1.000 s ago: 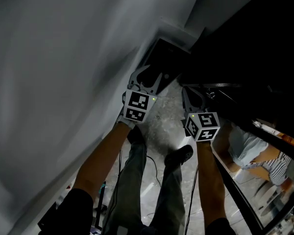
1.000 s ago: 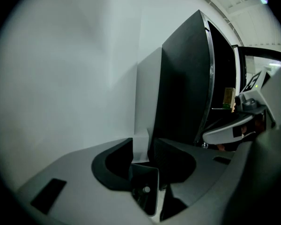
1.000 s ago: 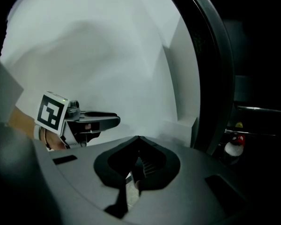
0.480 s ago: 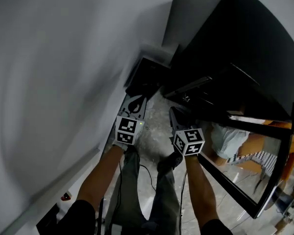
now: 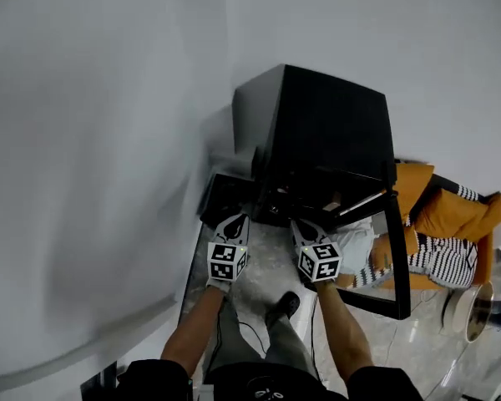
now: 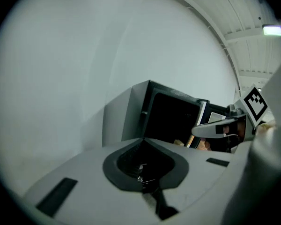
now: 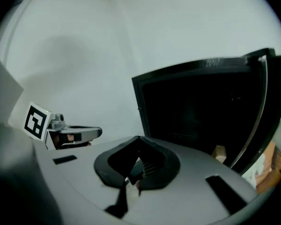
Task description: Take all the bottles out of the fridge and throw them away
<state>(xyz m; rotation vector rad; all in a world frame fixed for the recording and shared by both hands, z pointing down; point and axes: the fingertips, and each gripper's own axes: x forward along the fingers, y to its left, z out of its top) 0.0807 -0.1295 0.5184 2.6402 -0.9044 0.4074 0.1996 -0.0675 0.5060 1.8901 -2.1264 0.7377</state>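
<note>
The black fridge [image 5: 321, 128] stands against the white wall with its glass door [image 5: 390, 253] swung open to the right. Its inside is dark and I see no bottle there. A small tan thing [image 7: 219, 152] lies at the lower front of the opening. My left gripper [image 5: 236, 219] and my right gripper [image 5: 299, 224] hang side by side in front of the fridge, both pointing at it. The left gripper [image 6: 143, 140] is shut and empty. The right gripper [image 7: 138, 139] is shut and empty too.
A black bin [image 5: 225, 197] sits on the floor just left of the fridge, beyond the left gripper. White walls [image 5: 92, 140] close off the left and back. Orange and striped cloth [image 5: 451, 224] shows past the open door at the right. My legs stand on the pale floor [image 5: 263, 274].
Both grippers have risen from low over the black bin and now face the open fridge. The left jaws, apart one second ago, have come together. The whole fridge has come into view.
</note>
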